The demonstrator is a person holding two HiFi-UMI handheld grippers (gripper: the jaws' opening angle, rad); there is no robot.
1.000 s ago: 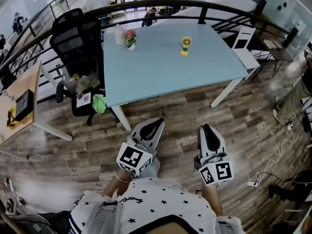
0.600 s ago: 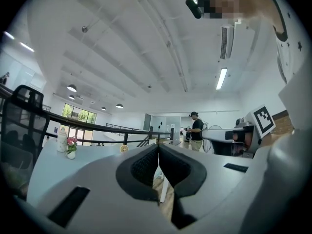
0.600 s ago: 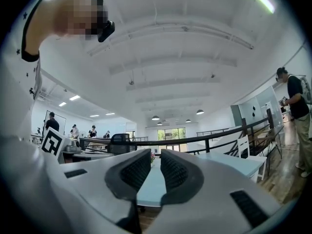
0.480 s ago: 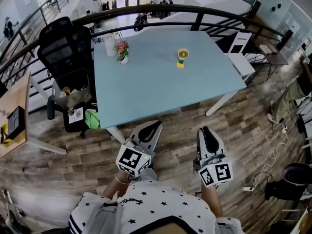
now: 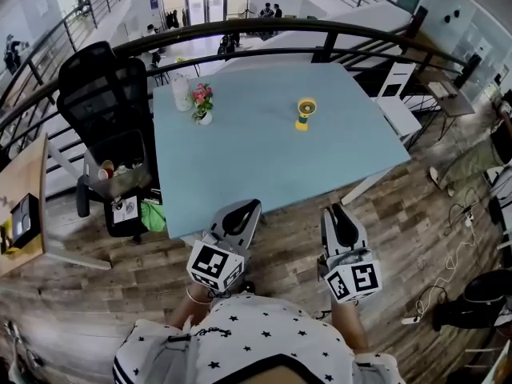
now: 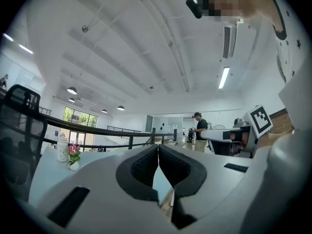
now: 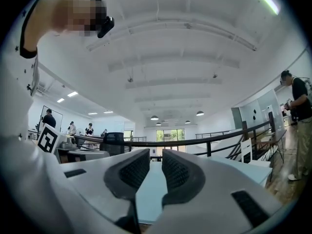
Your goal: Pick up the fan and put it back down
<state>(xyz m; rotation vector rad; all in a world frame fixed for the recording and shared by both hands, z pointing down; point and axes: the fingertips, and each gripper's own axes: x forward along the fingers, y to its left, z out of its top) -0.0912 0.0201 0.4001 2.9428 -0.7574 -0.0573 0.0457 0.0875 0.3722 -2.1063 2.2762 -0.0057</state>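
**Change noted.** In the head view the table [image 5: 240, 166] sits lower in the frame than a second ago, and its near edge now reaches the tips of both grippers. The fan [image 5: 306, 112] has come down from the upper centre of the frame towards the middle. It stands upright on the table, right of centre, in the same spot relative to the flowers [image 5: 202, 102] and the bottle [image 5: 181, 93] at the upper left of the tabletop. Judgement: the person is closing on the table and the task is at the approach stage. The fan is untouched and well apart from both grippers, so the pick-up has not begun.

**Grippers.** In its own view the left gripper [image 6: 158, 152] has its pads pressed together with nothing between them. The right gripper [image 7: 156, 165] shows a narrow gap between its pads, with only tabletop seen through it. Its jaws have just been opening and it holds nothing. Judgement: the gap is probably too small for the fan, so further opening will be needed.

**Pose.** Both grippers sit side by side at the lower centre of the head view, the left gripper [image 5: 246, 208] and the right gripper [image 5: 336, 212]. They are held level and point forward at the table, marker cubes nearest the body. The right one lines up more nearly with the fan.
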